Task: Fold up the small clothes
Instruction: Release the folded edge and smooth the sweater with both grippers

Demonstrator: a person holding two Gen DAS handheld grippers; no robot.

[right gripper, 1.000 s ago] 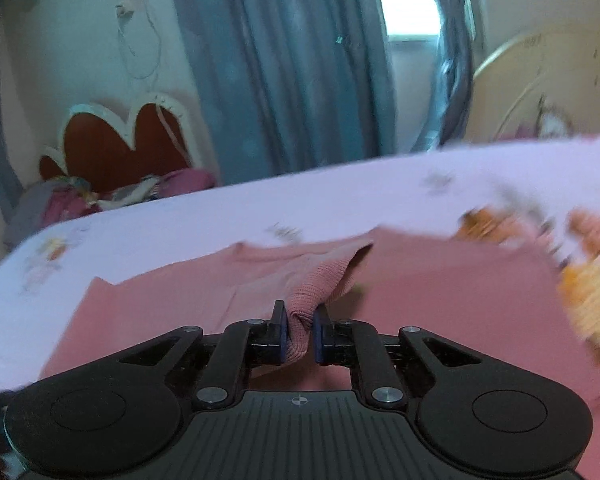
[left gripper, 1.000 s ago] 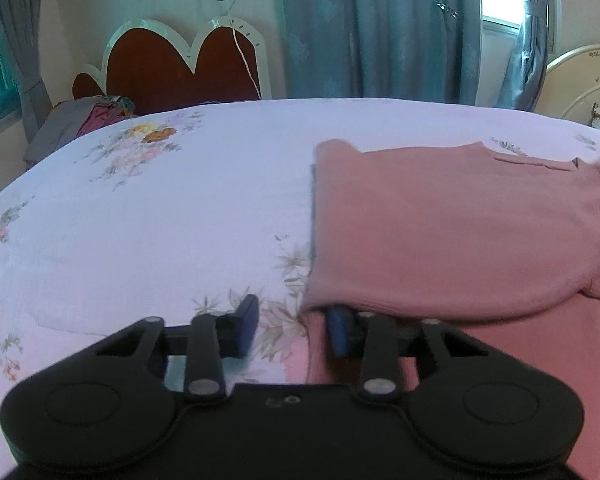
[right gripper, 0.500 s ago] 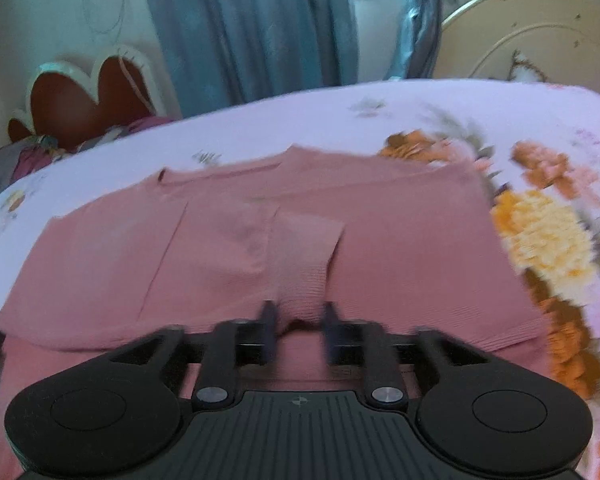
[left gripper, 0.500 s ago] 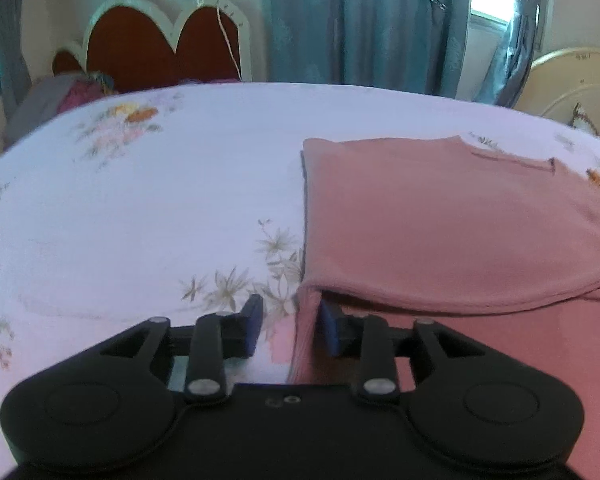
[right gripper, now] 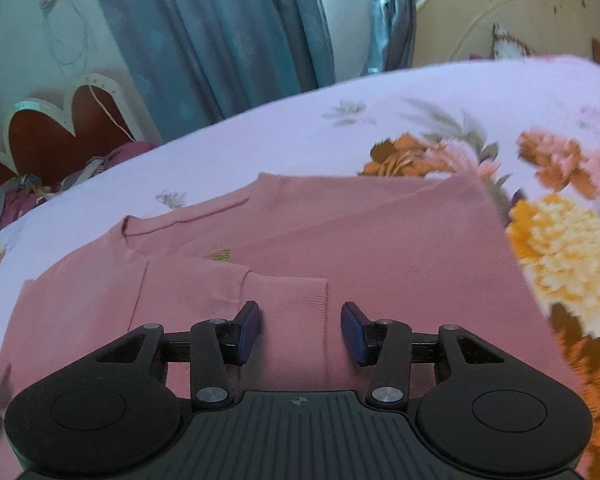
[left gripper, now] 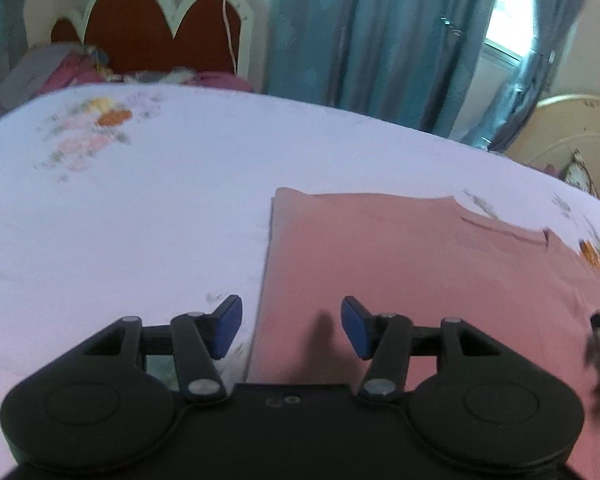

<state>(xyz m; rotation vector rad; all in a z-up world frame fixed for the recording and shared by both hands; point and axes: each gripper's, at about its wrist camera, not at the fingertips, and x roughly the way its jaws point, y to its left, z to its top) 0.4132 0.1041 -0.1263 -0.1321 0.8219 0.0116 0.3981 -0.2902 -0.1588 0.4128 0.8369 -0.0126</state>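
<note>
A pink knit top (left gripper: 420,264) (right gripper: 340,248) lies flat on the bed, both sides folded in over the body. In the left wrist view my left gripper (left gripper: 291,330) hangs above the top's left folded edge; its jaws are opening and nothing is between them. In the right wrist view my right gripper (right gripper: 300,332) is over the ribbed cuff of the folded-in sleeve (right gripper: 291,300); its jaws are still opening and the pads do not press on the cloth. The other gripper's tip shows blurred at the right edge of the left wrist view.
The bed wears a pale lilac sheet (left gripper: 139,208) printed with flowers, large orange and yellow ones (right gripper: 560,240) right of the top. A scalloped red headboard (left gripper: 159,36) with a heap of clothes (left gripper: 71,72) stands behind, beside blue curtains (left gripper: 360,32).
Both grippers let go of the top: the left released the folded edge and opened wide, the right dropped the sleeve cuff onto the body. Both have drawn back above the cloth.
</note>
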